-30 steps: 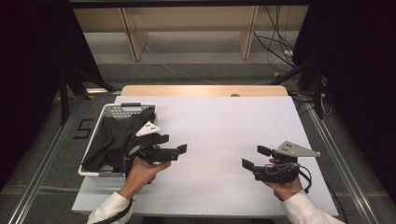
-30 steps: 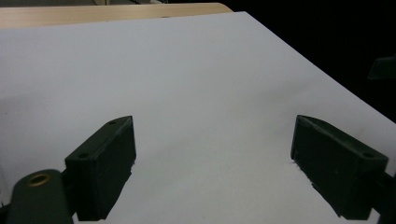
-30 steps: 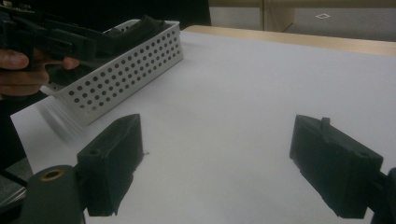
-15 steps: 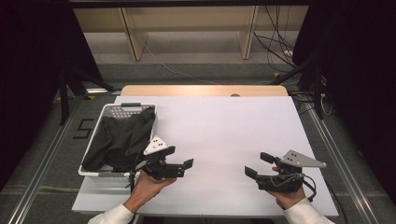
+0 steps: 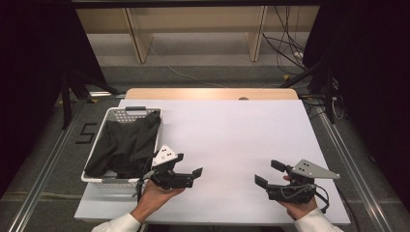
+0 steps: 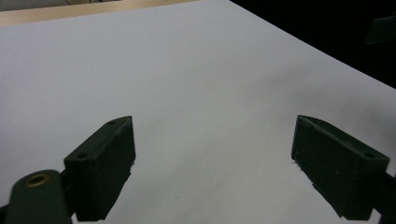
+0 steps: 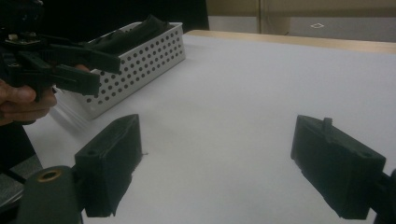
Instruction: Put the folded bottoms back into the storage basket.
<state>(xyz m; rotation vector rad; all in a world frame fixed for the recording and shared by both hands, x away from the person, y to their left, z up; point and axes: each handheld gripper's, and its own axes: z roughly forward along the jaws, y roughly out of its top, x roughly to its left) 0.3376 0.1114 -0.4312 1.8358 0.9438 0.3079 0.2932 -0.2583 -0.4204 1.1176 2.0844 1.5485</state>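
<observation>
Tongs both gape wide and empty: left gripper [image 5: 189,170] sits just right of the white perforated basket [image 5: 103,126] holding dark folded cloth [image 5: 126,140]; right gripper [image 5: 267,175] hangs well apart over white tabletop [image 5: 232,135].

We list a flat white tabletop [image 5: 232,140], rectangular and matt, with a pale wooden strip [image 5: 212,94] along its far edge. We note a small dark spot [image 5: 243,98] on that strip. Behind the table we record two light wooden uprights [image 5: 137,36], standing on a grey floor [image 5: 203,72]. Black cables [image 5: 285,46] hang and lie in a tangle at the far right. Black curtains [image 5: 34,58] close both sides. Silver metal rails [image 5: 43,169] run along the table's flanks, and a dark figure "5" [image 5: 83,134] marks the floor on the left.
</observation>
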